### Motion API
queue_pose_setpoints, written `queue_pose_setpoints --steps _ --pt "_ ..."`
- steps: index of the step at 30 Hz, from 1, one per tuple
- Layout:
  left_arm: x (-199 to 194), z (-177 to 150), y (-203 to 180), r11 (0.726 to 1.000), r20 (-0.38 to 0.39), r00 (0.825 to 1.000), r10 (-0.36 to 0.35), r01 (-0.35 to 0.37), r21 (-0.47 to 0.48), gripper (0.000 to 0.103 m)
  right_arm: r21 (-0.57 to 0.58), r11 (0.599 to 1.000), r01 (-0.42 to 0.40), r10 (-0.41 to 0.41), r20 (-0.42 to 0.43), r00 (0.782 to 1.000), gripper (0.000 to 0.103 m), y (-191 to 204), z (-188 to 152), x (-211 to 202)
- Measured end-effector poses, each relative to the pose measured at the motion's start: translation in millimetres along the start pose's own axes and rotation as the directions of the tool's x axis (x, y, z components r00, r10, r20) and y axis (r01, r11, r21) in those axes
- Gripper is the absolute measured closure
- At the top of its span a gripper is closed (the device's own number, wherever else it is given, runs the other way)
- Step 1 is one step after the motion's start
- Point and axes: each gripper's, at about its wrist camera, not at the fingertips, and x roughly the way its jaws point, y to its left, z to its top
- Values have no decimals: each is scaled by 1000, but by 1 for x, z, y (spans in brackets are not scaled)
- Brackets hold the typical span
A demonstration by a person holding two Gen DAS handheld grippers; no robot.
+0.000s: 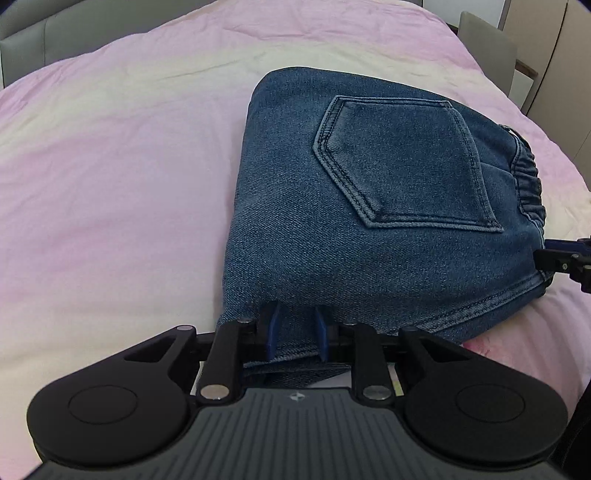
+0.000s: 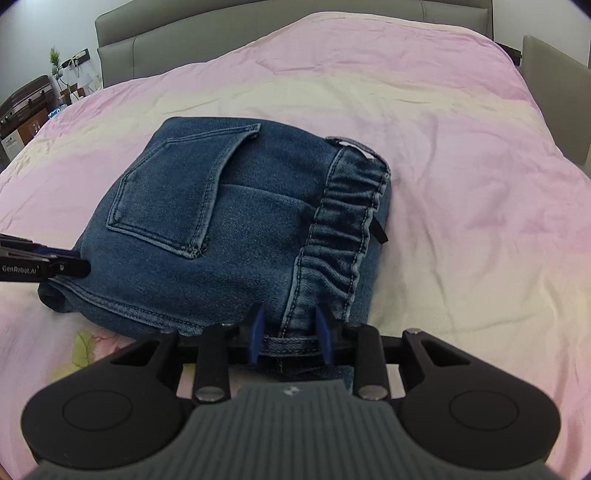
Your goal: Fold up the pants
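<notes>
Pink bedspread point(image 2: 461, 155) lies open around the folded pants point(image 2: 221, 221); headboard point(image 2: 258, 26) beyond.

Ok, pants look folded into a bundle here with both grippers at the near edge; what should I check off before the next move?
1. Left gripper grips the folded hem edge: ok, denim sits between its blue fingers.
2. Right gripper grips the waistband end: ok, fabric lies between its fingers.
3. Pants lie as one compact bundle, back pocket up: ok.
4. Bundle edges aligned: not ok, the near-left corner sticks out.
5. Layers underneath flat: cannot tell.
6. Bed cover bare around the bundle: ok.
</notes>
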Motion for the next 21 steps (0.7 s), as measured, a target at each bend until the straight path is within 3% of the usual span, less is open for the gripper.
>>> queue_pose_setpoints --steps 7,9,10,11,12,16,21 --pt "-30 15 21 993 82 996 -37 46 -109 75 22 999 -29 29 -2 1000 73 -5 22 -14" --pt "-43 20 29 988 134 991 -32 51 -145 62 27 997 -65 65 11 998 57 -8 25 -25" --pt "-47 24 34 983 160 986 -40 67 -170 49 38 996 -78 77 18 997 47 -9 27 -29" --pt "-50 27 38 976 179 982 -53 88 -197 36 49 996 -70 69 24 997 25 -10 29 -32" --pt "-50 30 41 969 197 978 -62 107 -224 32 59 996 -68 66 34 997 16 -13 31 -34" --pt "-34 47 55 938 208 976 -65 131 -322 16 183 980 -83 80 25 997 17 -38 45 -26" --pt "3 57 73 873 173 968 -180 238 -425 16 410 904 -124 148 -29 989 16 -79 52 7"
